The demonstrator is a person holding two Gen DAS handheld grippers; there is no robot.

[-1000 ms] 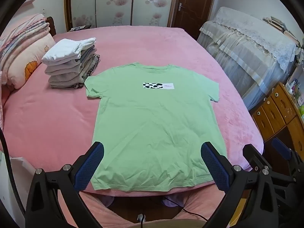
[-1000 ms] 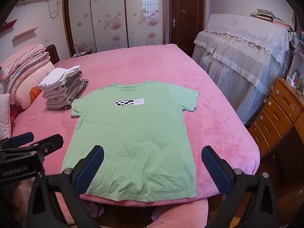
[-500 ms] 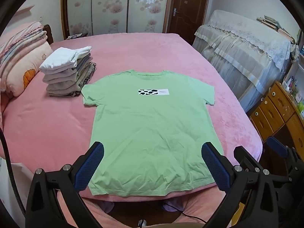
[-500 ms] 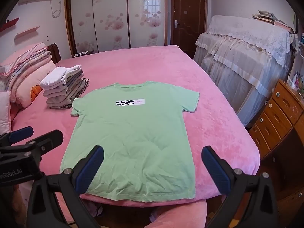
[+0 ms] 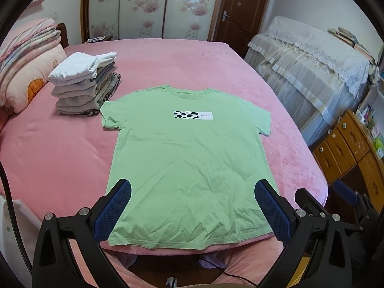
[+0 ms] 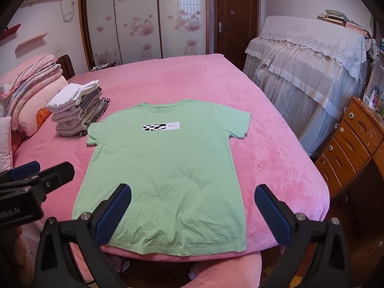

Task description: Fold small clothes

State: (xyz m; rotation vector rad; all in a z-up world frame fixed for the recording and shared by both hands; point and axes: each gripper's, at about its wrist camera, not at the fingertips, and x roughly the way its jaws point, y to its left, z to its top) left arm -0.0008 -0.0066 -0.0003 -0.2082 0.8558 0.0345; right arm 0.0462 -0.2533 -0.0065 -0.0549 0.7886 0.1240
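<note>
Since the earlier frame, both cameras had drawn slightly back and upward, so the shirt sat a little lower and more central in each view; nothing on the bed itself had shifted.

The large bed covered with a pink plush blanket [image 5: 60, 158] [image 6: 271, 148] filled the middle of both frames. The light green short-sleeved cotton T-shirt [image 5: 189, 168] [image 6: 165, 175] lay flat and face up on it, collar toward the top of the frame, hem along the near edge of the bed, both sleeves spread out. A white rectangular chest patch with black cow spots [image 5: 193, 115] [image 6: 161, 127] sat just below the collar.

At the upper left, a stack of folded white, grey and beige clothes [image 5: 84, 86] [image 6: 76, 110] stood just beside the shirt's left sleeve. Farther left, a pile of folded pink striped quilts and pillows [image 5: 26, 57] [image 6: 28, 88] rested against the headboard end. On the right of the frame stood furniture draped in a cream lace cover [image 5: 309, 64] [image 6: 309, 64], and below it a brown wooden drawer cabinet [image 5: 348, 148] [image 6: 350, 141].

The left hand-held gripper [image 5: 192, 208] hung over the hem with its blue-padded fingers spread wide, grasping nothing. The right hand-held gripper [image 6: 192, 211] hovered likewise over the lower right part of the shirt, fingers wide apart and empty.
</note>
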